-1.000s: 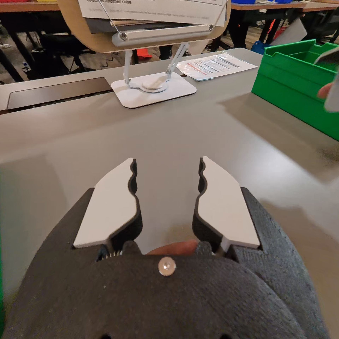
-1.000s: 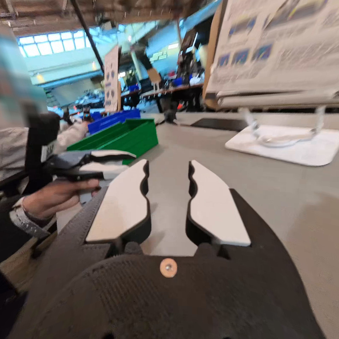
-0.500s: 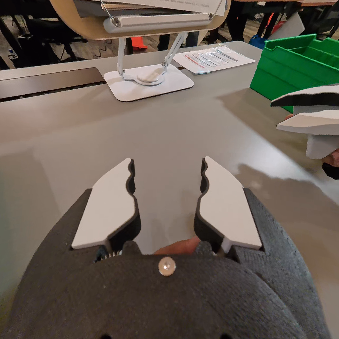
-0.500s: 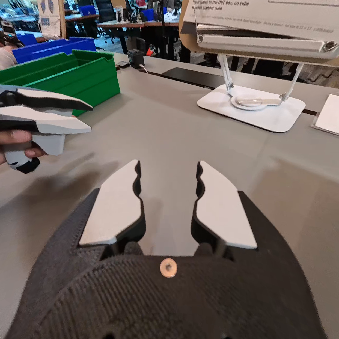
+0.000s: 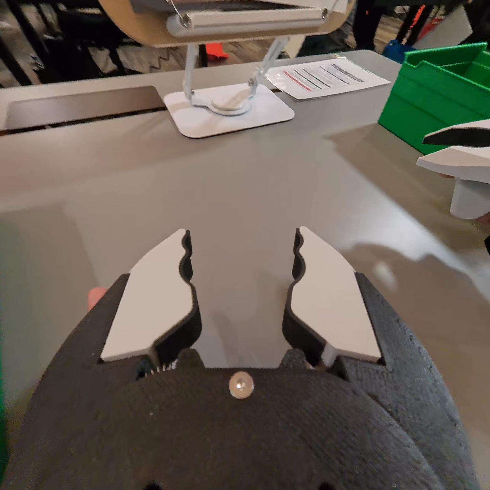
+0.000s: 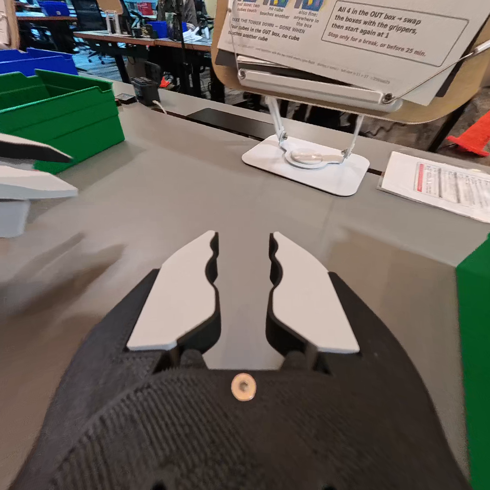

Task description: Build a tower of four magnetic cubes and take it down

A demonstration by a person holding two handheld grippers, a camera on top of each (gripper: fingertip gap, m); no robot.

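In the left wrist view, the left gripper (image 5: 241, 233) fills the lower half of the frame, its white fingers (image 5: 153, 297) spread wide apart with only bare grey table (image 5: 238, 180) between them. A fingertip (image 5: 95, 296) peeks out at the gripper's left edge. Straight ahead, at upper centre, stands a white stand (image 5: 228, 111) holding a board with papers. A printed sheet (image 5: 326, 78) lies to its right, and a green bin (image 5: 437, 98) sits at upper right. The right gripper (image 5: 456, 156) pokes in from the right edge, in front of that bin.

In the right wrist view, the right gripper (image 6: 244, 236) has its fingers (image 6: 175, 294) parted by a narrower gap, holding nothing, over bare table. The stand (image 6: 307, 164) is at upper centre, the printed sheet (image 6: 437, 185) at right, green bins (image 6: 61, 116) at upper left with a blue bin (image 6: 34, 62) behind. The left gripper (image 6: 31, 169) enters at the left edge, blurred. Another green box (image 6: 474, 344) fills the right edge.
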